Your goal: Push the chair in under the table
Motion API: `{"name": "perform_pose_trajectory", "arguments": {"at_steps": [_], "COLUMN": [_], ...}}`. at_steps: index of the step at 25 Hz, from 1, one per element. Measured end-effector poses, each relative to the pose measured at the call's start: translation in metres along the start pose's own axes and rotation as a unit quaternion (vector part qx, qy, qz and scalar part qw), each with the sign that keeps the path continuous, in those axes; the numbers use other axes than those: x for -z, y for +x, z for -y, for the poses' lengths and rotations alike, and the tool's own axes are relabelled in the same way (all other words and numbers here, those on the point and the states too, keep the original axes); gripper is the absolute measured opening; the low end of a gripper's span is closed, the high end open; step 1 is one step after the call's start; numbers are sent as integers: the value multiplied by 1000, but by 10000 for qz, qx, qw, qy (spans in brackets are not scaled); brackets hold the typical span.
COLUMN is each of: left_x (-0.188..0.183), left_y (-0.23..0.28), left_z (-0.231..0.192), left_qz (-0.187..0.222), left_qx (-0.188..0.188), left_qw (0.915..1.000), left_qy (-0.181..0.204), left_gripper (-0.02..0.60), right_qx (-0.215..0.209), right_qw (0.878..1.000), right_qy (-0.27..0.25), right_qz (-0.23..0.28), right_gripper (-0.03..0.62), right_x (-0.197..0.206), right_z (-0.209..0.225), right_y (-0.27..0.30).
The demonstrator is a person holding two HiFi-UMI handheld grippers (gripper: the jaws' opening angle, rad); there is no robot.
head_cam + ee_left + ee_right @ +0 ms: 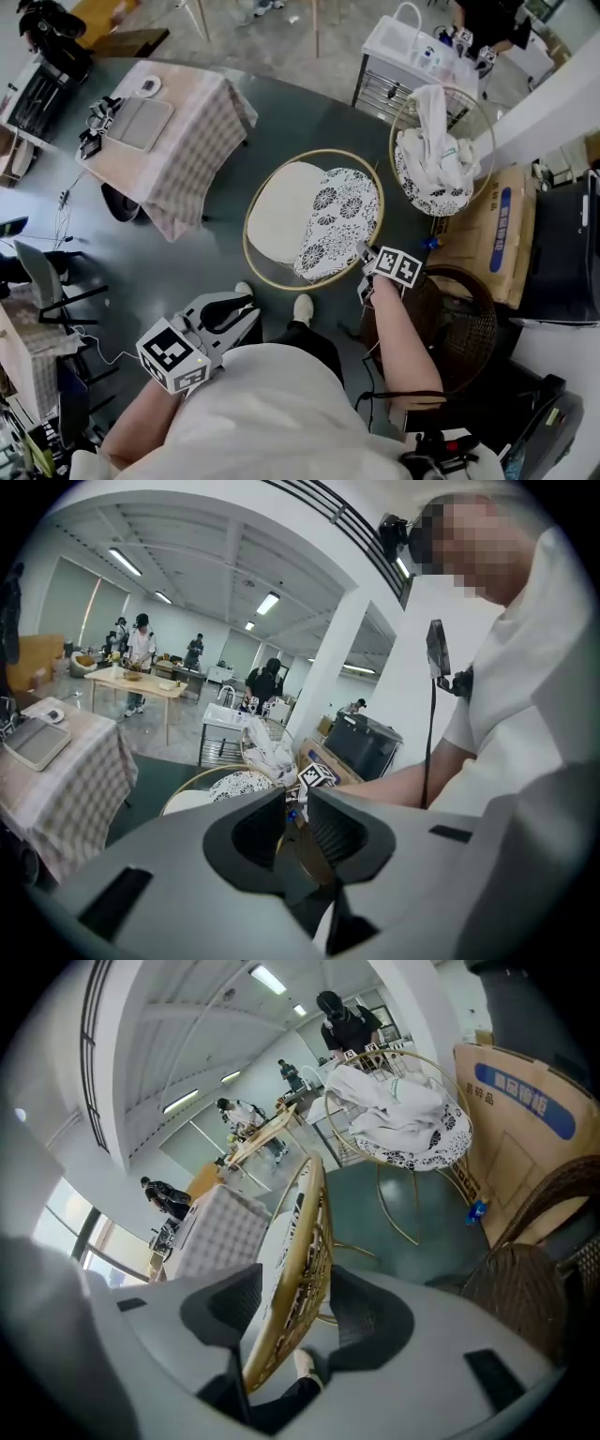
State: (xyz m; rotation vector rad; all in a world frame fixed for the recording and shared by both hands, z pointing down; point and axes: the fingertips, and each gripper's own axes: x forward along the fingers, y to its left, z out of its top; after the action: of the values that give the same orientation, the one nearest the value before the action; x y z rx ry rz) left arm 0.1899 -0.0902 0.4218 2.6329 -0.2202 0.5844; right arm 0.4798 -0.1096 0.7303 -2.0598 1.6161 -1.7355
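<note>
A round rattan chair point(314, 217) with a white cushion and a black-and-white patterned cloth stands on the dark floor. It is to the right of a table point(178, 122) covered in a checked cloth. My right gripper point(364, 261) is at the chair's near right rim. In the right gripper view its jaws point(298, 1307) stand wide apart, with the golden woven rim point(305, 1241) between them; I see no pad pressing on it. My left gripper point(246, 311) hangs close to my body, apart from the chair. A narrow gap shows between its jaws point(296, 808), with nothing in it.
A second round chair point(436, 150) piled with white cloths stands at the back right. Beside it are a cardboard box point(492, 234) and a dark wicker chair point(459, 319). A white cart point(403, 52) is farther back. People stand round a far table point(141, 682).
</note>
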Motion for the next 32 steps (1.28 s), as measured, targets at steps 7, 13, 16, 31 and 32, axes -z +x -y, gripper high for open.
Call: {"name": "perform_pose_trajectory", "arguments": {"at_steps": [7, 13, 16, 31, 32], "left_x": [-3, -6, -5, 4, 5], "left_y": [-26, -53, -67, -146, -152], "left_z": [-43, -77, -95, -196, -203], "left_qz": [220, 383, 383, 570, 583], "left_qx": [-188, -145, -104, -410, -464], "left_qw": [9994, 9989, 9988, 9958, 9953], "left_qy": [-181, -242, -279, -585, -612], "left_gripper": [64, 64, 63, 64, 63], "right_qx": [461, 963, 1089, 839, 803], "right_qw": [9984, 9922, 9887, 9902, 9905], "right_qy": [299, 778, 1029, 1112, 1110], "right_qz": [-140, -106, 43, 58, 56], "right_gripper": [130, 93, 84, 89, 91], "right_x": [4, 9, 8, 7, 5], "right_z": [2, 6, 1, -134, -146], "right_y": [23, 22, 23, 130, 140]}}
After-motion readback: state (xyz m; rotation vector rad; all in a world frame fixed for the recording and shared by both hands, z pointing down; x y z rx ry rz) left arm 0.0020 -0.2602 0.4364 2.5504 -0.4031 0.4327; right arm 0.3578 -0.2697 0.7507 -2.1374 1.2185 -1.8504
